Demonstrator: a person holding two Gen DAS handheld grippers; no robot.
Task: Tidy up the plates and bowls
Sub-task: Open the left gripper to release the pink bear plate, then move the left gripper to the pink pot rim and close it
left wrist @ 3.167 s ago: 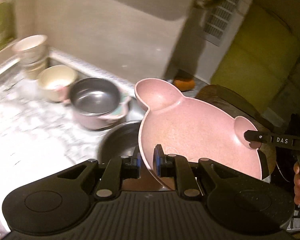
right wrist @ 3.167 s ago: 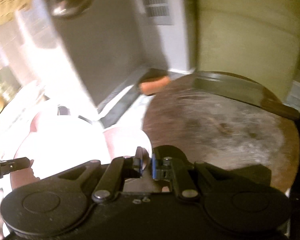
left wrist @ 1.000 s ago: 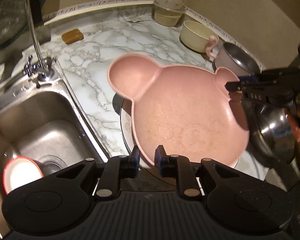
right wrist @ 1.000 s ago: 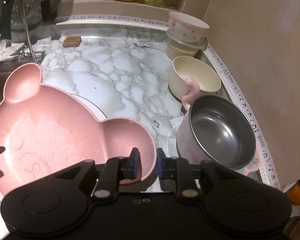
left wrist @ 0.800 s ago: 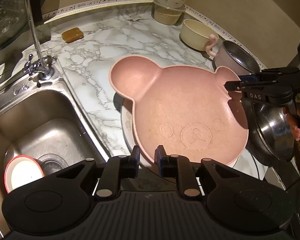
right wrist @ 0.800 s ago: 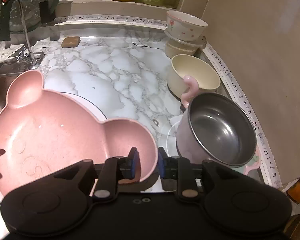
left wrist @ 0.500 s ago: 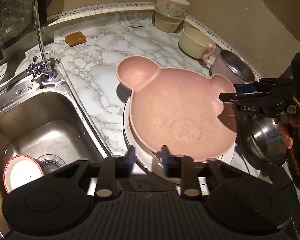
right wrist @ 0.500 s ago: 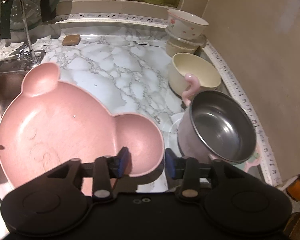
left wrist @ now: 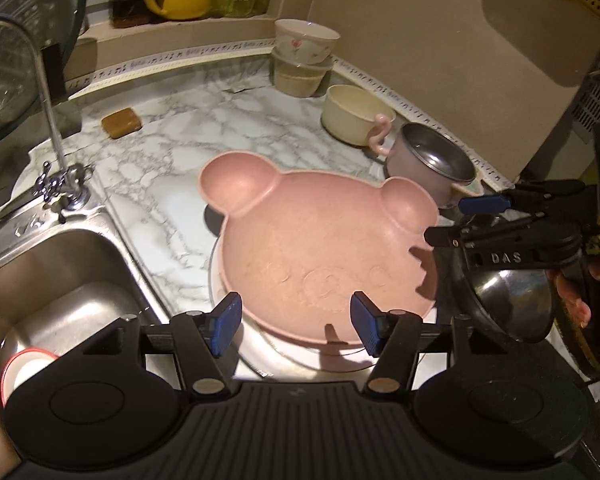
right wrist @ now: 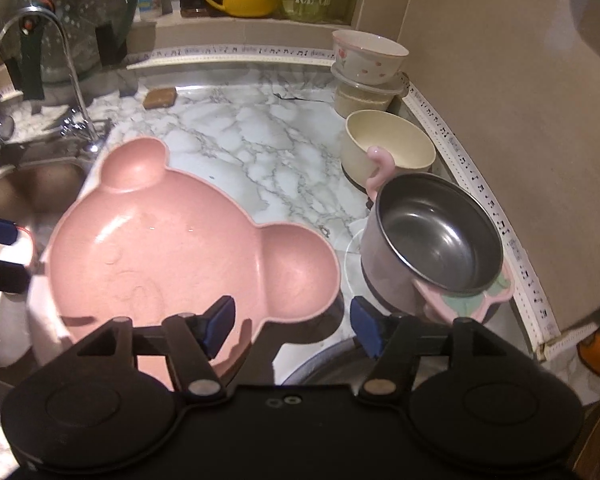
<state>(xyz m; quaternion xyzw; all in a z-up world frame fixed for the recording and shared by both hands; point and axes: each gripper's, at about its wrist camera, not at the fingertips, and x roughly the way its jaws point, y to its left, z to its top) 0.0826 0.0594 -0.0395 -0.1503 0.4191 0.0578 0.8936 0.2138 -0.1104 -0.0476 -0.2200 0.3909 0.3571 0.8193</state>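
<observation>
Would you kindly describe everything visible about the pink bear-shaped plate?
The pink bear-shaped plate is matte and speckled, plastic-looking, with two round ear compartments and a faint embossed face in its main well. It lies flat, upright and empty on a white round plate on the marble counter beside the sink. Both hand-held grippers are open and clear of its rim.

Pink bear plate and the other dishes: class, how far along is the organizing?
Done: the pink bear plate rests on the white plate, released; the left gripper and right gripper have open jaws. In hand: nothing. Left: the cream bowl, the steel-lined bowl and the red-rimmed dish in the sink stand unstacked.
</observation>
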